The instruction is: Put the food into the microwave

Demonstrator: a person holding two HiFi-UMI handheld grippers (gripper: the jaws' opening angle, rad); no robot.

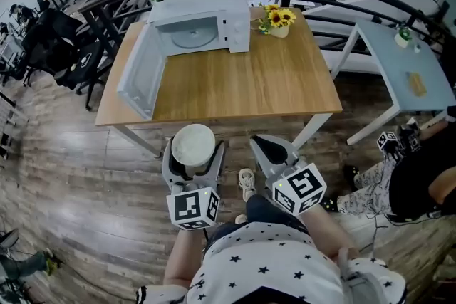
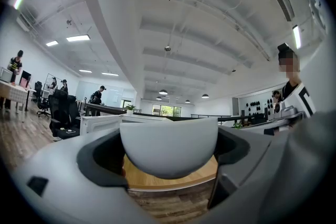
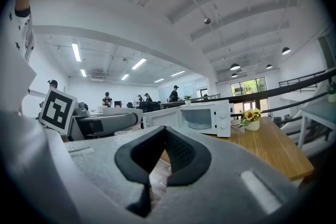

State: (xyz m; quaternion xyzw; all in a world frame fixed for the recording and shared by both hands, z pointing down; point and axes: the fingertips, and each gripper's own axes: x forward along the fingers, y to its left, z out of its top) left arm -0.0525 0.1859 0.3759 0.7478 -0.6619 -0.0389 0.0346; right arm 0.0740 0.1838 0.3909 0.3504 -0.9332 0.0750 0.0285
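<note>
1. The left gripper (image 1: 193, 161) is clamped on a white bowl (image 1: 194, 144), which is held short of the table's (image 1: 285, 92) near edge.
2. The right gripper (image 1: 269, 147) is just beside it, its jaws together and empty.
3. The microwave (image 1: 206, 25) stands across the table, ahead of the bowl. Its door (image 1: 141, 75) is swung open leftward, so the left gripper likely has the straighter path in.
4. The head view shows the bowl's pale top, though I cannot make out the food. The left gripper view shows only the bowl's outer wall. The right gripper view looks into the open microwave.
</note>
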